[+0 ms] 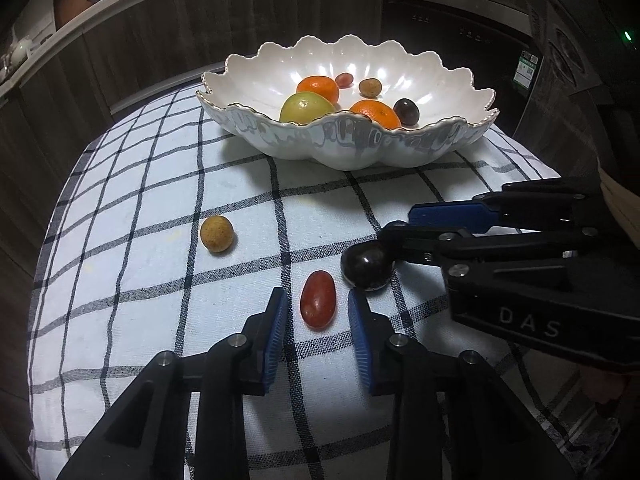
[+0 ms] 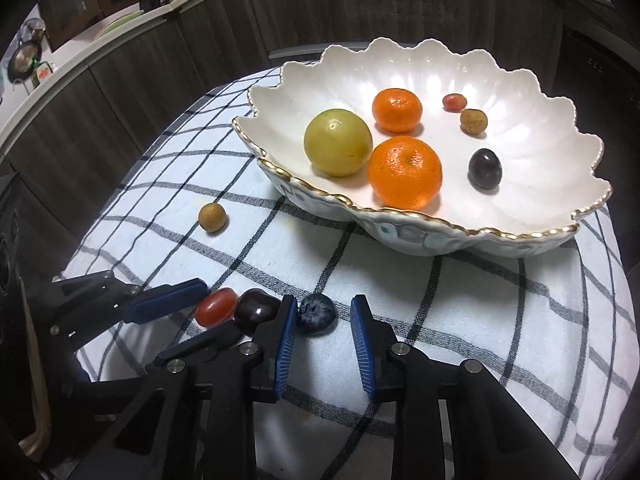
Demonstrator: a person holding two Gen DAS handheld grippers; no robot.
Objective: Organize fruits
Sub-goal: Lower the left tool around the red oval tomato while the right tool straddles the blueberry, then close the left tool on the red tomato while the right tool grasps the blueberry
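Your left gripper (image 1: 318, 308) has its fingers either side of the red grape (image 1: 318, 305), not quite touching. Your right gripper (image 2: 324, 314) brackets the blueberry (image 2: 317, 314), small gap too. Bowl (image 2: 520, 240) with the other fruit sits behind, on the checked cloth (image 2: 440, 300).

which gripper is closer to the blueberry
Right. The right gripper has the blueberry between its open fingers, not yet pinched. The left gripper sits further left, straddling the red grape tomato.
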